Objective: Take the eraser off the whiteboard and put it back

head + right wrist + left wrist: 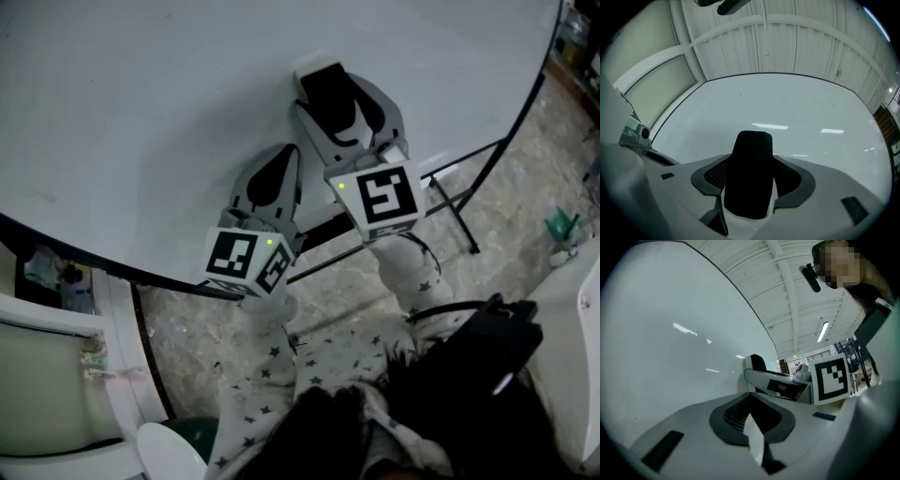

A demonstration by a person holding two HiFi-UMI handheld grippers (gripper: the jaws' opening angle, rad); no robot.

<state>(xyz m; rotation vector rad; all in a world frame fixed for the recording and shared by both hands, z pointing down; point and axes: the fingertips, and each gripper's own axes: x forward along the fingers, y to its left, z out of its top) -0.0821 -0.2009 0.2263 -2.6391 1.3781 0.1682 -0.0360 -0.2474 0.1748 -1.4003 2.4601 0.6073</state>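
Note:
A black eraser (326,86) with a white base stands on the whiteboard (169,112). My right gripper (330,96) is shut on it, one finger at each side. In the right gripper view the eraser (750,173) fills the gap between the jaws, with the board (811,112) behind it. My left gripper (292,150) hangs just below and to the left of the right one, close to the board, its fingers together and holding nothing. The left gripper view looks past its own closed jaws (750,397) to the eraser (758,364) and the right gripper's marker cube (829,380).
The whiteboard's black stand legs (459,202) cross the marble floor at the right. A green object (562,225) lies on the floor at the far right. A white-framed panel (56,375) stands at the lower left. The person's starred sleeves (272,375) fill the bottom.

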